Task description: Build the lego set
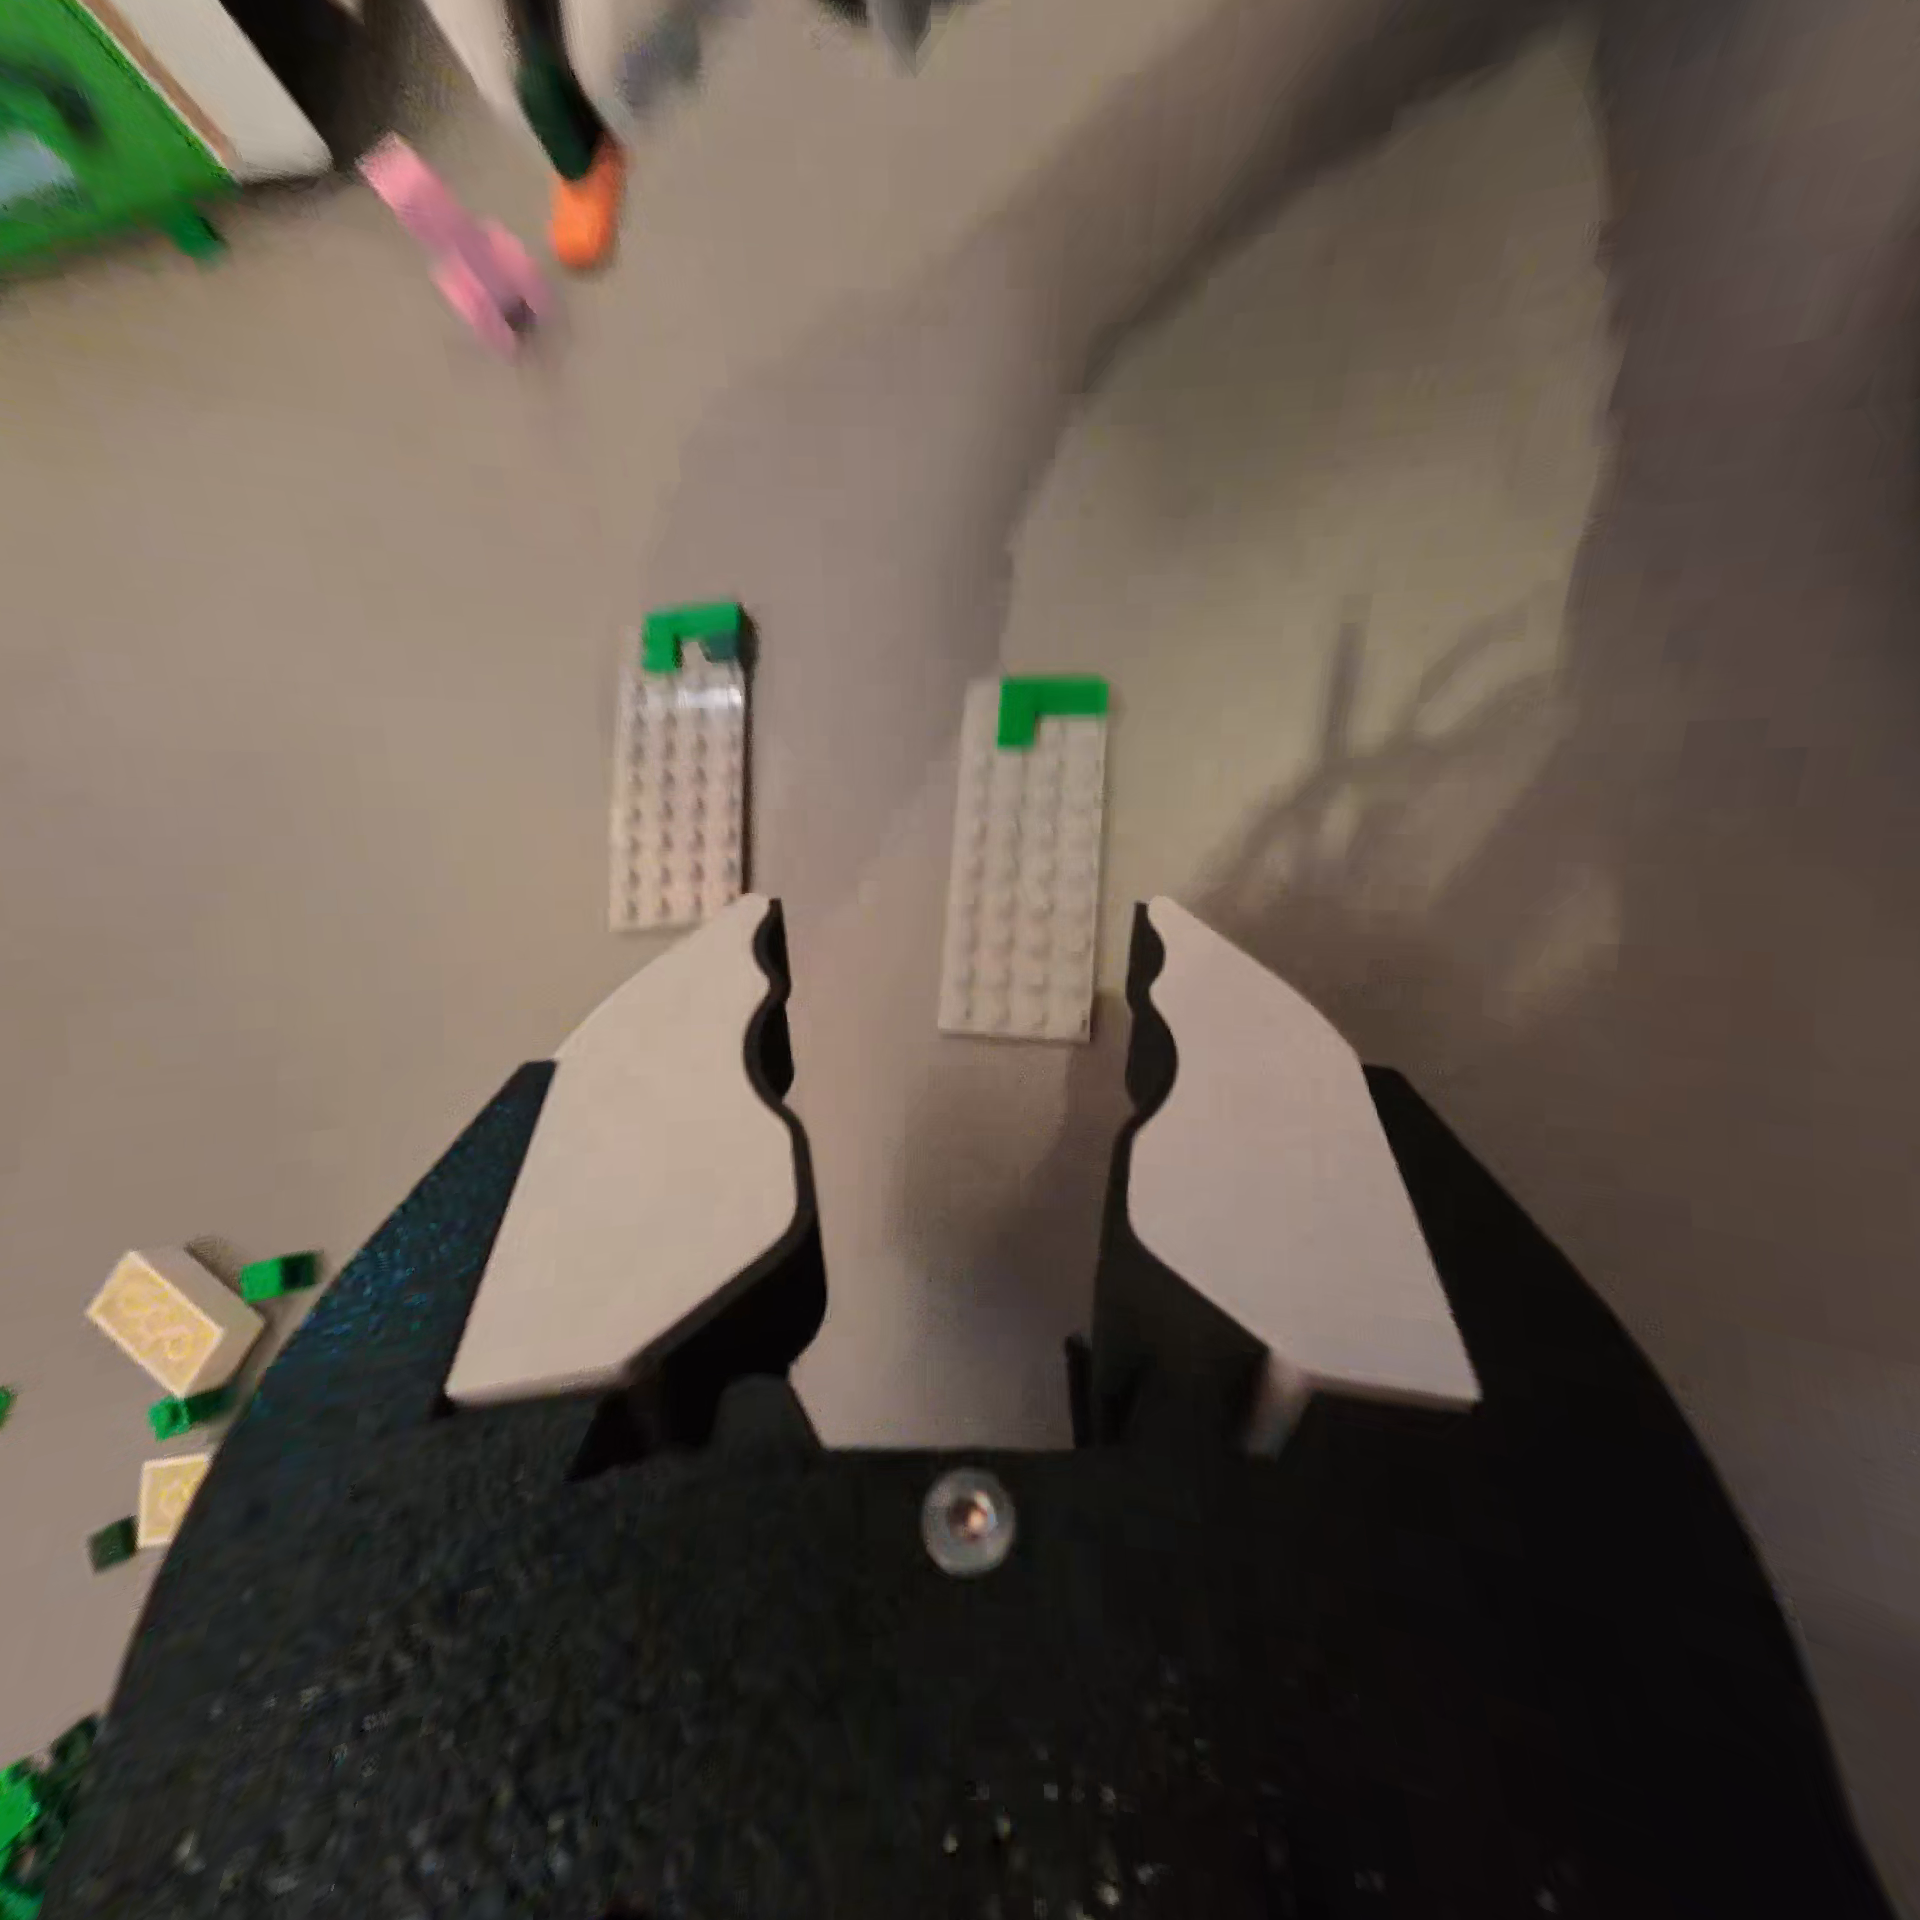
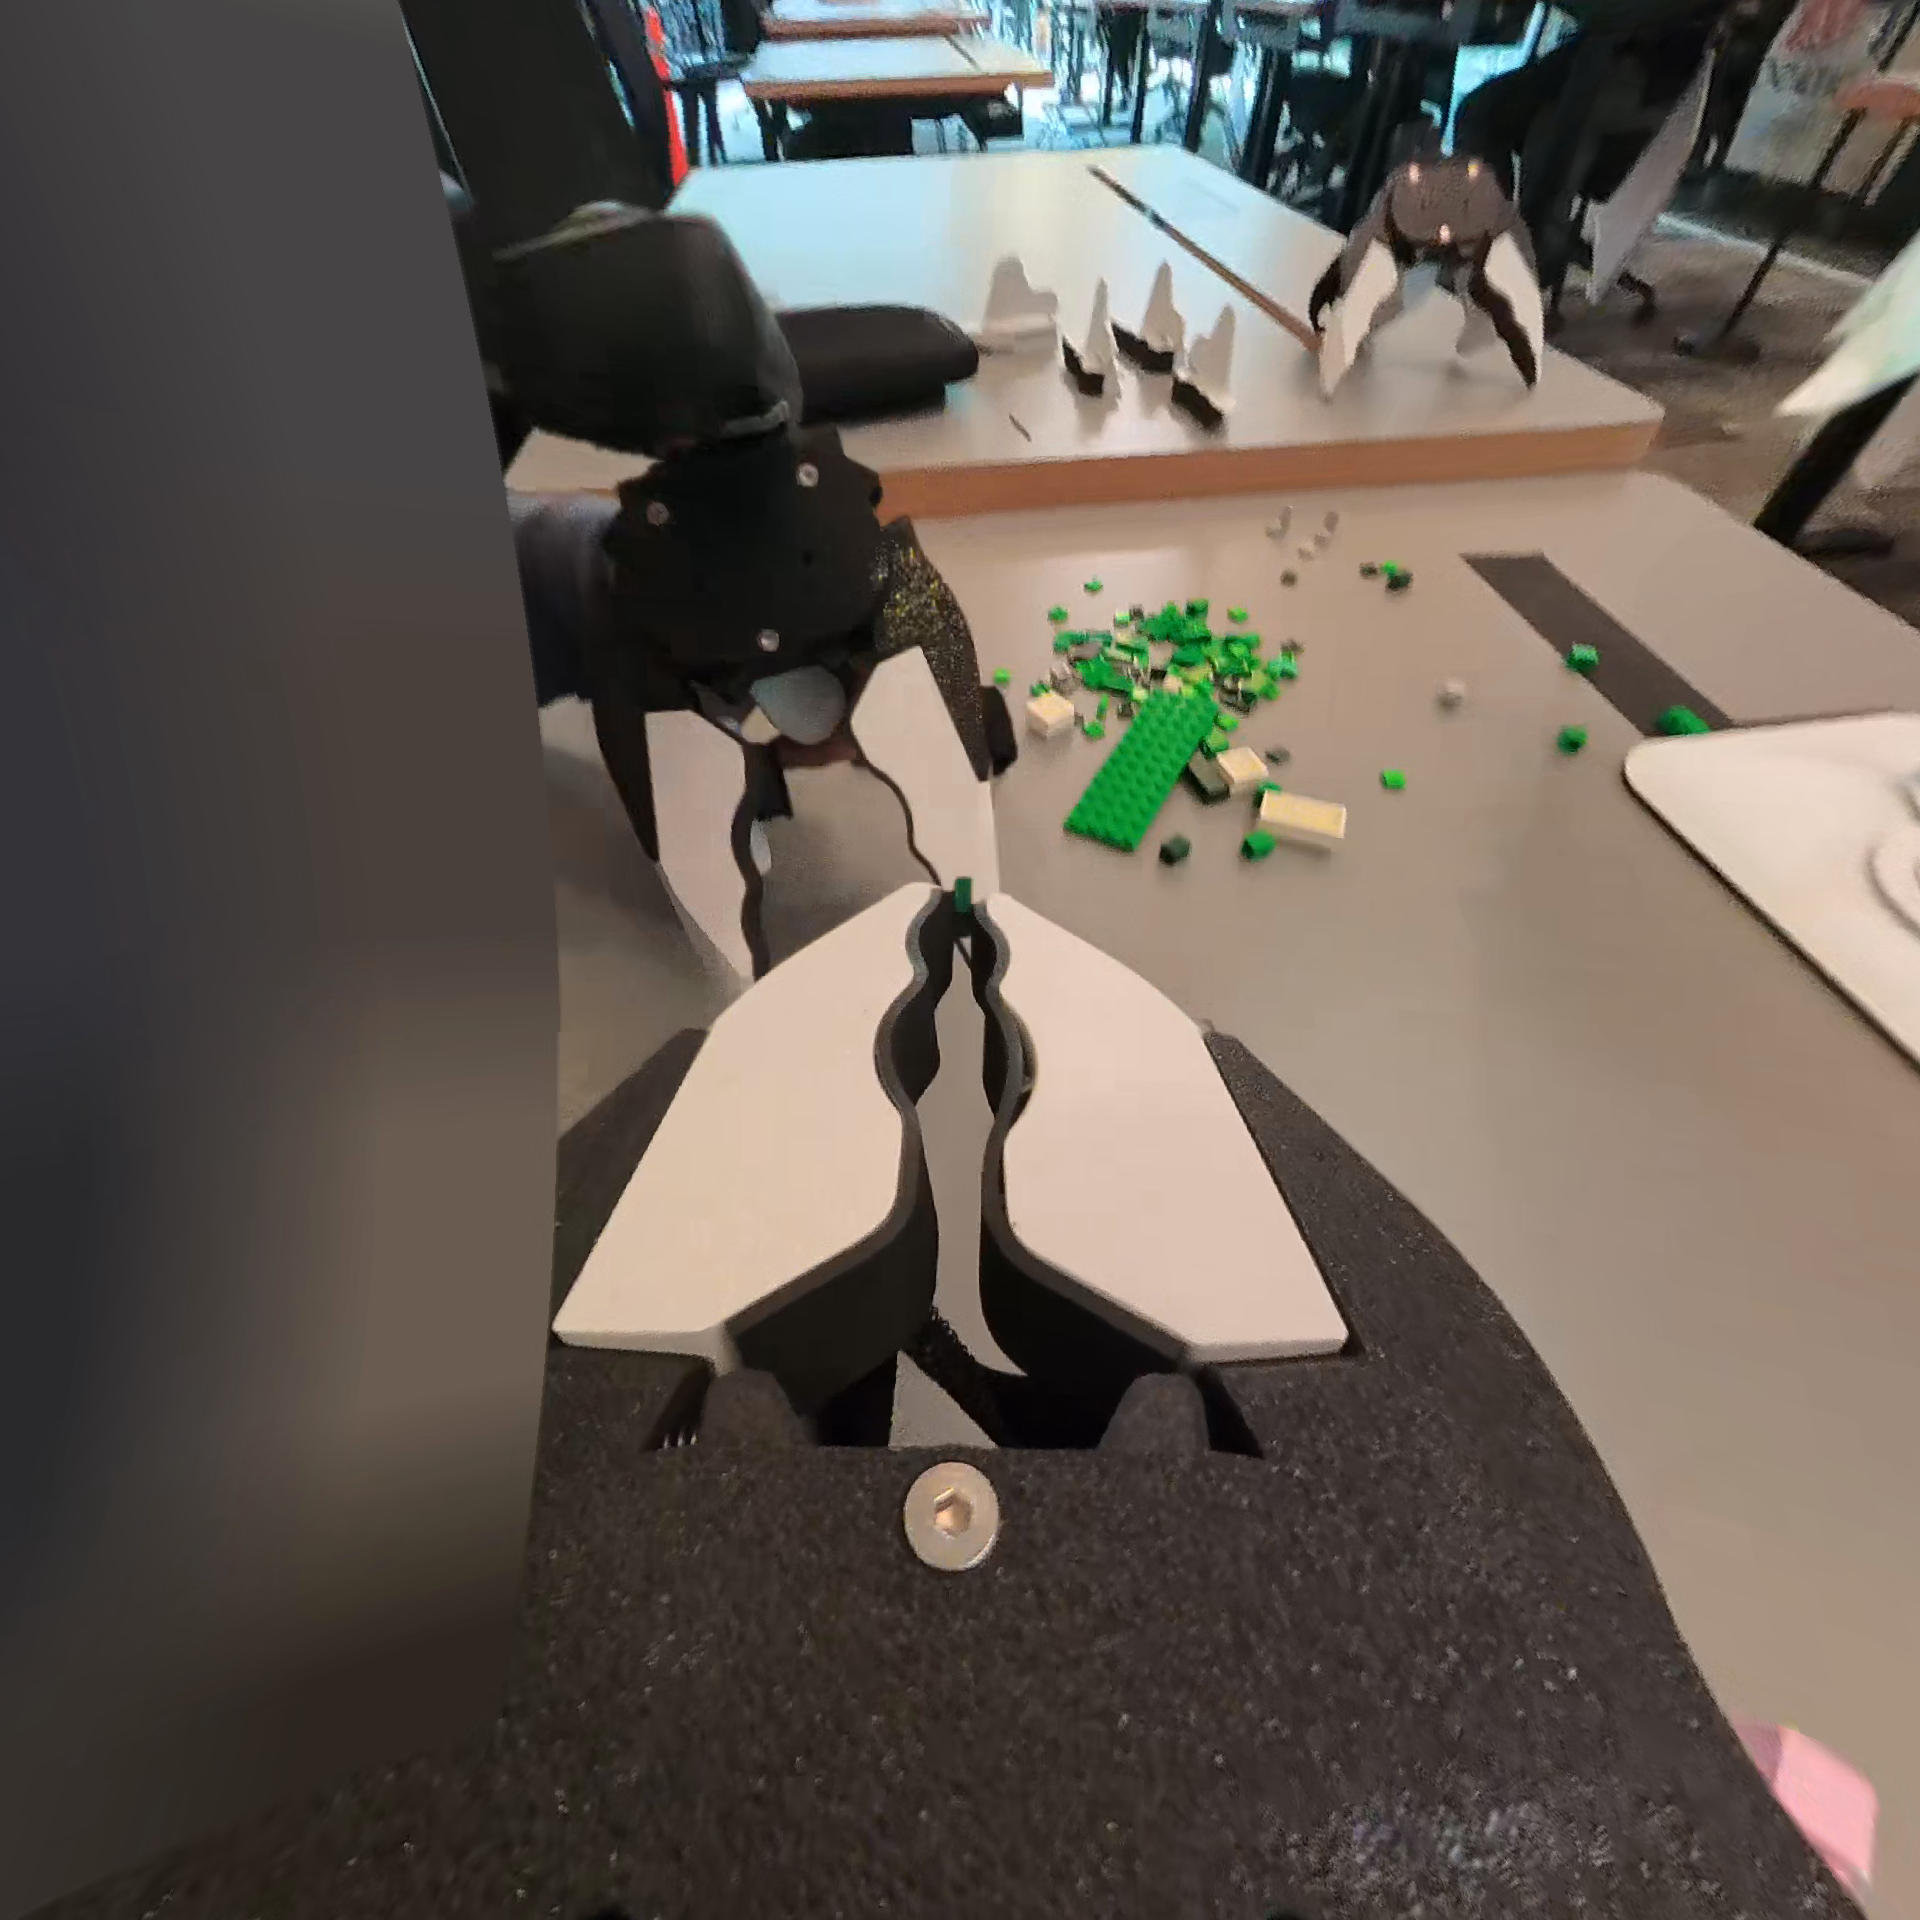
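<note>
In the left wrist view two white studded plates lie on the grey table, the left plate [image 1: 681, 795] and the right plate [image 1: 1029, 868], each with a green L-shaped piece at its far end. My left gripper [image 1: 961, 914] is open and empty, hovering above them, with the right plate's near end between its fingers. In the right wrist view my right gripper [image 2: 961, 902] is shut on a small green piece [image 2: 963, 890] held above the table. The left gripper [image 2: 831, 748] shows just beyond it.
A pile of small green bricks [image 2: 1174, 649], a long green plate [image 2: 1143, 769] and white bricks [image 2: 1299, 816] lie on the table. A white tray [image 2: 1787, 831] sits at the right. A spare gripper [image 2: 1423, 281] and loose fingers stand on the far table. White bricks [image 1: 171, 1320] lie at the left. About 11 centimeters separates my left fingertips from my right.
</note>
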Motion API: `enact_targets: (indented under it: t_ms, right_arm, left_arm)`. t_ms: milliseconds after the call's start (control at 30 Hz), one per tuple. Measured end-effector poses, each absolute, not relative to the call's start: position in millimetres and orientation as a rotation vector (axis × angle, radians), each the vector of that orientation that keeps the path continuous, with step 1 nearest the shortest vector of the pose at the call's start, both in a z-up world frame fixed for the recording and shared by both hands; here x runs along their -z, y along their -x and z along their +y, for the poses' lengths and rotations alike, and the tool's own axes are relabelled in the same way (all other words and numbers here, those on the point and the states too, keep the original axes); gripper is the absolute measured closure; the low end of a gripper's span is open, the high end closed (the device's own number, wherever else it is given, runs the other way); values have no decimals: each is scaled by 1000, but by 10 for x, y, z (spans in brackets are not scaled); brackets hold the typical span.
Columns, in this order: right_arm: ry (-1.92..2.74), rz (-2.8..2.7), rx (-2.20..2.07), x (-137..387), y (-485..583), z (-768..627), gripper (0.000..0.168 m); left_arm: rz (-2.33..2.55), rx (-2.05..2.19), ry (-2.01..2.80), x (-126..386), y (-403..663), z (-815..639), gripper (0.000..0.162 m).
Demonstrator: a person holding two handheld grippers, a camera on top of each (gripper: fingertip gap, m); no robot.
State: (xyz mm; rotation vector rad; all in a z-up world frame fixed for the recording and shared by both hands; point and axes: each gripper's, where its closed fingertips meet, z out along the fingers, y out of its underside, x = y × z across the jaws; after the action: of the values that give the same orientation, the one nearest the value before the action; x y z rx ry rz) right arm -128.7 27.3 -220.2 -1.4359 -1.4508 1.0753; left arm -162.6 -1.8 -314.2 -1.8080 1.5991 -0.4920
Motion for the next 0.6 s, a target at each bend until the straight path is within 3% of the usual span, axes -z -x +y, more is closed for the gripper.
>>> enact_targets:
  t_ms: [133,400,600]
  right_arm:
    - [1490,-1471,-1034,2367,1122,218,166]
    - [1559,-1458,-980,2528,971,182,166]
    - [1510,-1572,-659,2867,970,190,166]
  left_arm:
    - [1749,476,1896,3415,1699,-113,104]
    - [1796,546,1971,3448,1652,-97,123]
    - [1405,540,2188,3402,1559,20,131]
